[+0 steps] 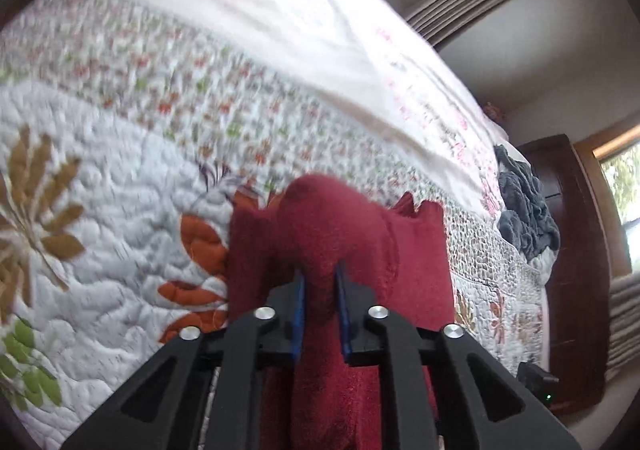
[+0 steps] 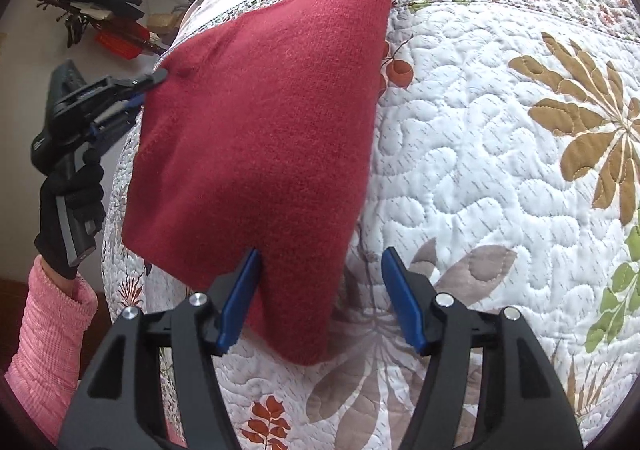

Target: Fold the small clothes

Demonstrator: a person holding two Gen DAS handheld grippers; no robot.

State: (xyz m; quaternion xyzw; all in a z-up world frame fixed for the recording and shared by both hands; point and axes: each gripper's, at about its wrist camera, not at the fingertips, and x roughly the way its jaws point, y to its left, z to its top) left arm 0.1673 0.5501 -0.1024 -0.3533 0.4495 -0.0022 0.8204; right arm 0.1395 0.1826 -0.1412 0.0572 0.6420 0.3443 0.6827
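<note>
left tongs (image 1: 320, 278) clamped on red garment (image 1: 340, 234) | floral quilt (image 1: 120, 178) beneath

- The left gripper (image 1: 320, 274) is clamped, its blue fingers nearly together, held by a black-gloved hand (image 2: 74, 206) with a pink sleeve (image 2: 44, 350).
- The right gripper (image 2: 320, 262) hovers, blue fingers spread wide.

Left wrist view close behind the red garment (image 1: 340, 242), right wrist view close above it, both sharing the quilt (image 2: 480, 170)

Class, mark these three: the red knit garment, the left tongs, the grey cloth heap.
red knit garment (image 2: 256, 130), right wrist view, middle of its body
left tongs (image 1: 320, 282), left wrist view, between fingertips
grey cloth heap (image 1: 526, 210), left wrist view, its centre
</note>
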